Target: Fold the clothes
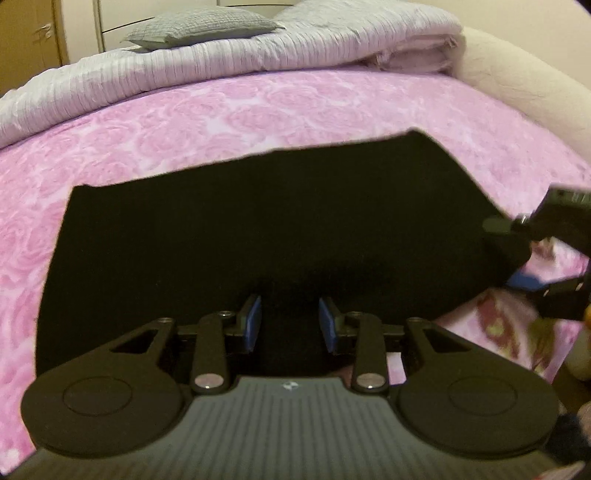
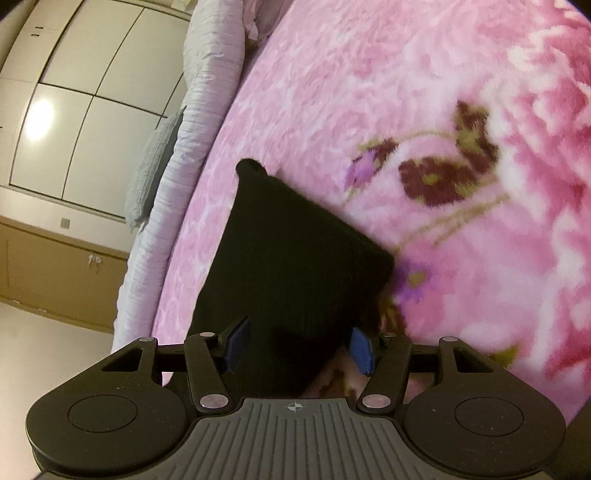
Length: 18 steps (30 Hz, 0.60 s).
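A black garment (image 1: pixel 258 229) lies spread flat on the bed's pink rose-patterned blanket (image 1: pixel 184 122), near the bed's near edge. The left hand-held gripper (image 1: pixel 290 325) hangs over the garment's near edge with its blue pads (image 1: pixel 254 321) apart, a narrow gap between them; the dark cloth shows in that gap, and the pads are not pressed on it. In the right wrist view the right hand-held gripper (image 2: pixel 297 345) stands wide, a narrower end of the garment (image 2: pixel 291 251) running between its fingers without either pad closing on it. In the left wrist view this gripper (image 1: pixel 517 254) straddles the garment's right-hand end. A rolled pale quilt (image 1: pixel 258 51) and a grey pillow (image 1: pixel 199 29) lie along the bed's far edge.
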Each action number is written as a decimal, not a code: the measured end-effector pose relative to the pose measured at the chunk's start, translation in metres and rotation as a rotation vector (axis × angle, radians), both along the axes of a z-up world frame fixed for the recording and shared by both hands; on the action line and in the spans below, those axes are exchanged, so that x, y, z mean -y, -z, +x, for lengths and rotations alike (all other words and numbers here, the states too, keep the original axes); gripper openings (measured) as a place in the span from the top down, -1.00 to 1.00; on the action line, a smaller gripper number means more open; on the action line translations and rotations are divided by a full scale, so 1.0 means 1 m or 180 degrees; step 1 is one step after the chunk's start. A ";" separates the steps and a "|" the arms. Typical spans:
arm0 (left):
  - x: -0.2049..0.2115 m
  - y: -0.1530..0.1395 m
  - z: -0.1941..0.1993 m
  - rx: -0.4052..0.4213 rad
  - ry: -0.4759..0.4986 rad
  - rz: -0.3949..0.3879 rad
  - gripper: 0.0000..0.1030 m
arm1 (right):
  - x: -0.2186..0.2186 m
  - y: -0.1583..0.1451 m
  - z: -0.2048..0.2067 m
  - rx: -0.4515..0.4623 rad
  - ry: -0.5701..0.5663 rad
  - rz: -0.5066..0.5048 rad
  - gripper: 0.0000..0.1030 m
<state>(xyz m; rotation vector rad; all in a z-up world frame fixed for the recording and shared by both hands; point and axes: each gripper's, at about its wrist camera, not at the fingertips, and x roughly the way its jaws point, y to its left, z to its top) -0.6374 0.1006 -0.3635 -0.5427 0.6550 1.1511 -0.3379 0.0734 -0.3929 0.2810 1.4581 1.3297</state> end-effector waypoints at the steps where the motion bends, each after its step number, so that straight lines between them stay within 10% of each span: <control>1: 0.001 -0.004 -0.003 0.0085 -0.0039 0.0025 0.42 | 0.001 0.000 0.000 0.0002 0.0023 0.0006 -0.16; 18: -0.023 0.007 -0.021 0.0244 -0.0183 0.0020 0.47 | -0.003 0.001 -0.006 0.0178 0.0052 0.0128 -0.16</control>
